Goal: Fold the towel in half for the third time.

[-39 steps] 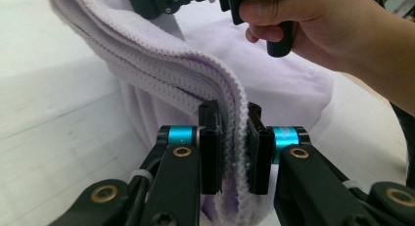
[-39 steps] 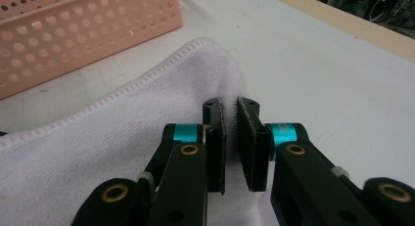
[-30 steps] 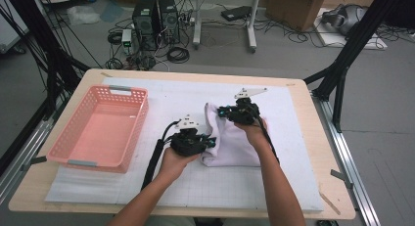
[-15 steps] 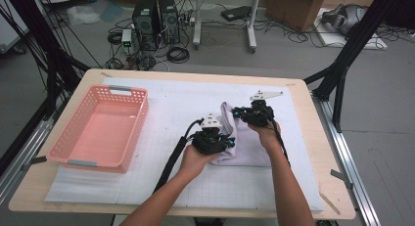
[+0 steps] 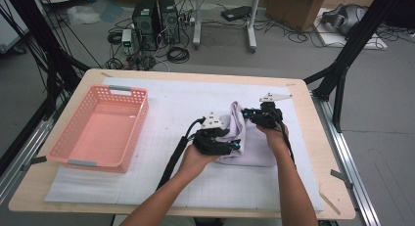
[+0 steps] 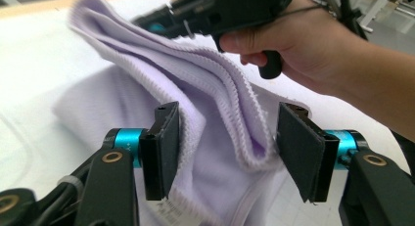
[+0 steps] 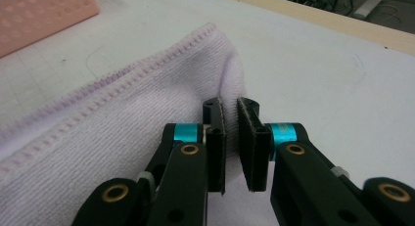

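The left gripper (image 6: 222,147) had just opened its jaws, the lilac towel (image 6: 215,113) loose between them. The right gripper (image 7: 230,138) stood nearly closed, apparently pinching the towel's fold.

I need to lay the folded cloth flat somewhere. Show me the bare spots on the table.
Free: the white gridded mat between the pink perforated plastic basket and the lilac knitted cloth, the strip behind the cloth toward the far edge, and the near strip in front of the basket. Crowded: around the cloth, where both claws and forearms meet.
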`<state>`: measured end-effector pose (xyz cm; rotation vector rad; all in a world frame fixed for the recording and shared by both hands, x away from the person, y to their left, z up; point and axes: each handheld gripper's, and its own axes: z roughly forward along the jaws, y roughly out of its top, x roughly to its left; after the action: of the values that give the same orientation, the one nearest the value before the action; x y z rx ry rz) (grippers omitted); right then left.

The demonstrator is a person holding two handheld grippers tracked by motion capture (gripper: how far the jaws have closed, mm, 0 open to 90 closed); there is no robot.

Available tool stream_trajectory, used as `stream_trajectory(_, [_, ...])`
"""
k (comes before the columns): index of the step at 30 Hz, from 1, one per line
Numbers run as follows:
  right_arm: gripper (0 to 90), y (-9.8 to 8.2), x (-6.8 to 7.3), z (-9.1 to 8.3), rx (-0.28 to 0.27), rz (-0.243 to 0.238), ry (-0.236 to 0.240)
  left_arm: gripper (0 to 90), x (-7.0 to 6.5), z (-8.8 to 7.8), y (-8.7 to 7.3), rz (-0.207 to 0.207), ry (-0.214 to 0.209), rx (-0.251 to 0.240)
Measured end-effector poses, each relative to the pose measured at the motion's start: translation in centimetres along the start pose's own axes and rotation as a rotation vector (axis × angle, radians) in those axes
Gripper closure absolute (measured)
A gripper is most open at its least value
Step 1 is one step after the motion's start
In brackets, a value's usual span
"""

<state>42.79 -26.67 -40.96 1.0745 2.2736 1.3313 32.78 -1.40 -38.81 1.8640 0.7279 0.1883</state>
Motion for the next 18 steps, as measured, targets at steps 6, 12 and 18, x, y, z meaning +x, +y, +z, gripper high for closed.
stream_trajectory(6, [82.4,-0.4,-0.6,-0.2,0.019,0.009,-0.041,40.8,1.3,-2.0,-1.0,-0.017,0.028,-0.024])
stream_trajectory(12, [82.3,-1.0,-1.1,-0.5,0.045,-0.003,-0.091,40.8,2.7,-3.2,-2.4,-0.044,0.060,-0.012])
stream_trajectory(18, [78.3,-1.8,-1.6,-1.1,0.055,0.023,-0.120,40.8,3.8,-4.5,-3.8,-0.056,0.095,-0.008])
